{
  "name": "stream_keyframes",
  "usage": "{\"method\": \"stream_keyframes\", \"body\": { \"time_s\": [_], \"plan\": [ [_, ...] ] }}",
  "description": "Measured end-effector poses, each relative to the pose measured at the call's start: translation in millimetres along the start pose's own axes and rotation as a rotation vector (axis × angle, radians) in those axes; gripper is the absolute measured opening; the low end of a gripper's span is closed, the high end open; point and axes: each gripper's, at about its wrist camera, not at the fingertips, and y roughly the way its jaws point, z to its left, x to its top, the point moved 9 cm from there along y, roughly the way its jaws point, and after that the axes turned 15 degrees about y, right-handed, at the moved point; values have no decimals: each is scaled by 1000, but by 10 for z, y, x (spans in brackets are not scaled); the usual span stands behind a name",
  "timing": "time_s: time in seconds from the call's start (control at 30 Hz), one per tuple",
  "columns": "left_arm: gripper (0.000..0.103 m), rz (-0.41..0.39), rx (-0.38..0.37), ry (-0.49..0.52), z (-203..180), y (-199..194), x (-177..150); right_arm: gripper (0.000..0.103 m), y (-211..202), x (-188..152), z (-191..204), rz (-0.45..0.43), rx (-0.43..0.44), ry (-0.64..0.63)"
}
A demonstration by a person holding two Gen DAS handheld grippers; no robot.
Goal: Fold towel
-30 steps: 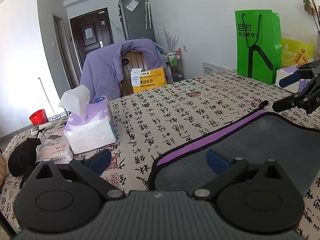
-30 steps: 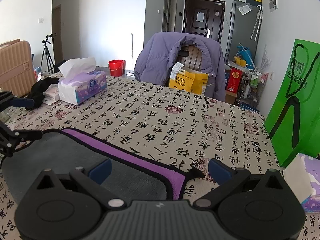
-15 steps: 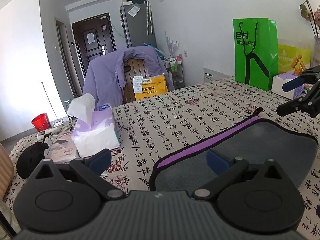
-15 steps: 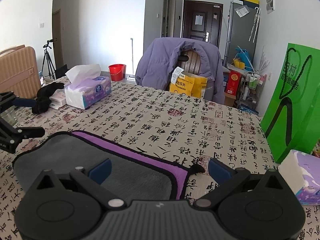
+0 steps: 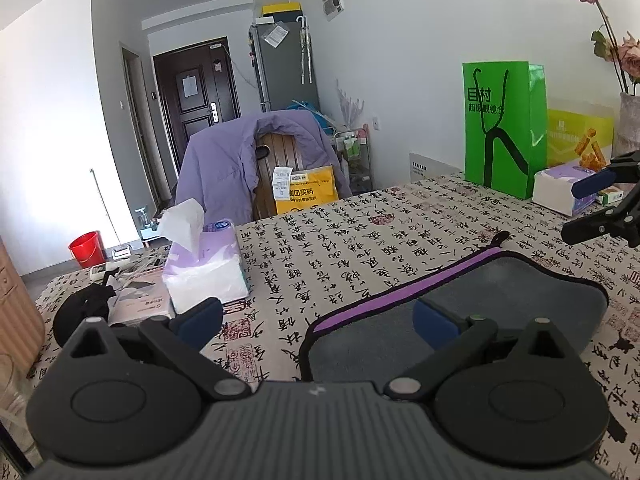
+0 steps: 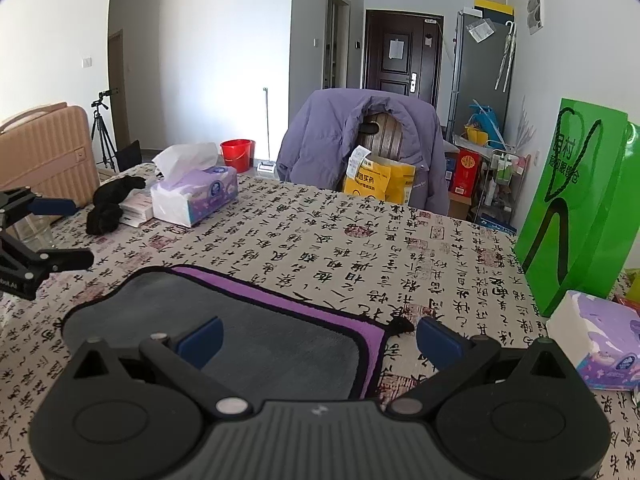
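A grey towel [image 5: 500,292] with a purple band and black trim lies flat on the table; it also shows in the right wrist view [image 6: 248,320]. My left gripper [image 5: 316,322] is open and empty above the towel's left end. My right gripper [image 6: 318,340] is open and empty above the towel's right end, near its black hanging loop [image 6: 402,325]. Each gripper shows in the other's view: the right one [image 5: 588,208] at the right edge, the left one [image 6: 66,232] at the left edge, both open above the table.
The table has a calligraphy-print cloth [image 5: 360,240]. A tissue box [image 5: 204,264] and black item [image 5: 84,308] lie left. A green bag [image 5: 504,128] and tissue pack [image 6: 596,344] stand right. A chair with purple jacket [image 6: 360,140] is behind.
Both grippers have risen and pulled back from the towel, so it looks smaller and lower in both views. The towel lies still.
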Motion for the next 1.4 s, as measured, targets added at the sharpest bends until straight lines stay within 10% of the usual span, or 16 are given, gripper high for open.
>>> {"method": "stream_keyframes", "body": {
  "time_s": [1.4],
  "plan": [
    [103,-126,12,-63,-385,-1419,-121,103,-1441,-547,361,-129,37,22]
  ]
}}
